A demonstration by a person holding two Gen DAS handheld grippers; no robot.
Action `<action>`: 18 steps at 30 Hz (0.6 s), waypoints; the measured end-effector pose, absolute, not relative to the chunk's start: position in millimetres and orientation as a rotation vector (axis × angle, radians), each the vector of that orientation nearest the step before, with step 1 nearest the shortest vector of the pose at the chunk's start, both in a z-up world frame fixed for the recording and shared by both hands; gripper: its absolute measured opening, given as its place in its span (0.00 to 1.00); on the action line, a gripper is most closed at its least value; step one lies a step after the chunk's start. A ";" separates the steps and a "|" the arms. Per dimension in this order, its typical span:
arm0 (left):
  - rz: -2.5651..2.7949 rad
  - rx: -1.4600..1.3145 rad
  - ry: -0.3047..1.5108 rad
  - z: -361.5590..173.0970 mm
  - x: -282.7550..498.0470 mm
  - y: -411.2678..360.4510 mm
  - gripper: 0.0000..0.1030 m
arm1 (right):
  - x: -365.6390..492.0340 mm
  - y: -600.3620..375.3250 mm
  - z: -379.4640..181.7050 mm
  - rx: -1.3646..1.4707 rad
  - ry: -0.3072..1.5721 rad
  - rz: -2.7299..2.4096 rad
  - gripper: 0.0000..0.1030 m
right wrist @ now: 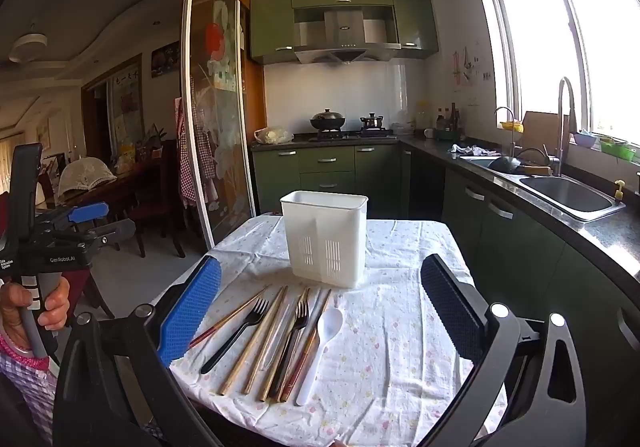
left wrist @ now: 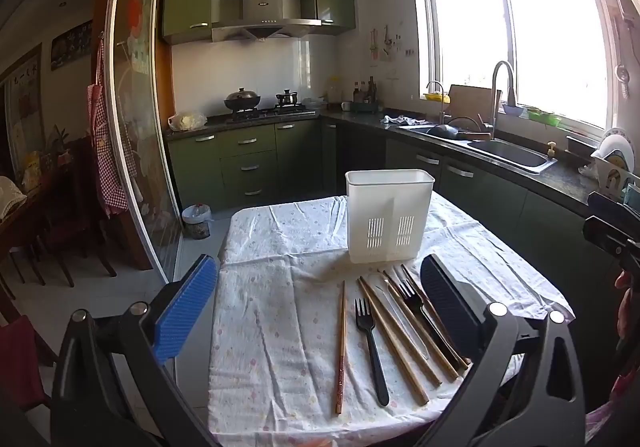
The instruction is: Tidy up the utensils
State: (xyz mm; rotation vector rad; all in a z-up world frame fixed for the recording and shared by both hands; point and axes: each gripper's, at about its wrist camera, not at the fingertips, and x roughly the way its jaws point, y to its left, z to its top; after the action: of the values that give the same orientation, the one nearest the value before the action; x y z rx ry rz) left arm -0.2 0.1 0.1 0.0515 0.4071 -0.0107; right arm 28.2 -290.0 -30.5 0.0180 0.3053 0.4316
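We see both the left gripper and right gripper spread, holding nothing. Utensils lie low centre, overlapping and hard to count; the white holder stands behind them, bare tablecloth at right.

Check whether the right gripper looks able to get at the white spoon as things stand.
Probably yes. The right gripper is open and empty, and the white spoon lies flat on the tablecloth at the outer edge of the utensil row, its far side bare, though chopsticks lie close alongside.
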 end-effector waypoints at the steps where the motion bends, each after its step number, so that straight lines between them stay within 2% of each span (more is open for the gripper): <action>1: -0.010 0.052 0.407 0.1 -0.2 0.0 0.94 | 27.7 -290.2 -30.3 0.021 0.298 0.432 0.96; 18: -0.017 0.047 0.414 -6.9 0.8 -2.0 0.94 | 22.2 -295.6 -20.0 0.022 0.284 0.417 0.96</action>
State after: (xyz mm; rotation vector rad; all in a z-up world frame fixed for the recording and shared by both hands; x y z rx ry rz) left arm 0.8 -2.0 -6.9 0.0470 0.4141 -0.0172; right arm 22.2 -295.6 -20.0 0.0218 0.2836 0.4165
